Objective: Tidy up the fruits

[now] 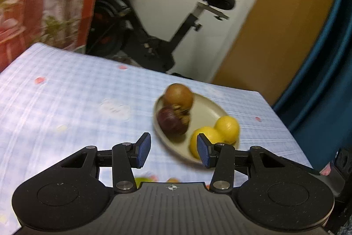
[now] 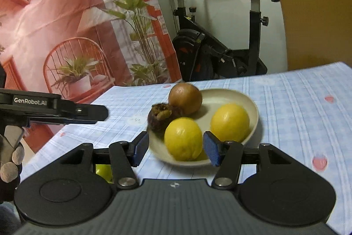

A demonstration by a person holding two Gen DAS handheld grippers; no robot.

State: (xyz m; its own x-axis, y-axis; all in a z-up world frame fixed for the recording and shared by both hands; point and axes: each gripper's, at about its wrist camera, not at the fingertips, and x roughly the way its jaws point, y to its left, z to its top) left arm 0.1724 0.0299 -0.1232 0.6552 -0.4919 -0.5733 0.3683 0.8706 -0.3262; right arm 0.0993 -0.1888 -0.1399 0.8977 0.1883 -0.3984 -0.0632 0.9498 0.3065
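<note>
Plate (image 2: 253,109): cream, shallow, on the bench (image 2: 297,102), nearer its far edge. It holds four fruits.
- Brown fruit (image 2: 186,98): round, at the plate's far rim.
- Dark fruit (image 2: 157,122): purple-brown, its dried calyx up, at the plate's left rim, touching the brown fruit.
- Yellow fruit, near (image 2: 183,141): at the plate's front, just beside the dark fruit.
- Yellow fruit, far (image 2: 230,122): to the right of the near one, close against it.

Bench cover: pale blue check cloth with scattered pink spots.

Left gripper (image 1: 173,150): fingers (image 1: 144,150) spread, nothing between them; it hovers over the cloth short of the plate's front left rim. In the right wrist view its black body enters from the left, well clear of the plate, with a gloved hand (image 2: 12,163) under it.

Right gripper (image 2: 175,151): fingers (image 2: 140,150) spread, empty; the near yellow fruit lies ahead between their tips, not touched.

A green-yellow thing (image 2: 103,171) shows under the right gripper, mostly hidden.

Surroundings: exercise bike (image 2: 215,47) behind the bench; printed backdrop (image 2: 66,25) to the left; blue curtain (image 1: 325,69) to the right.
</note>
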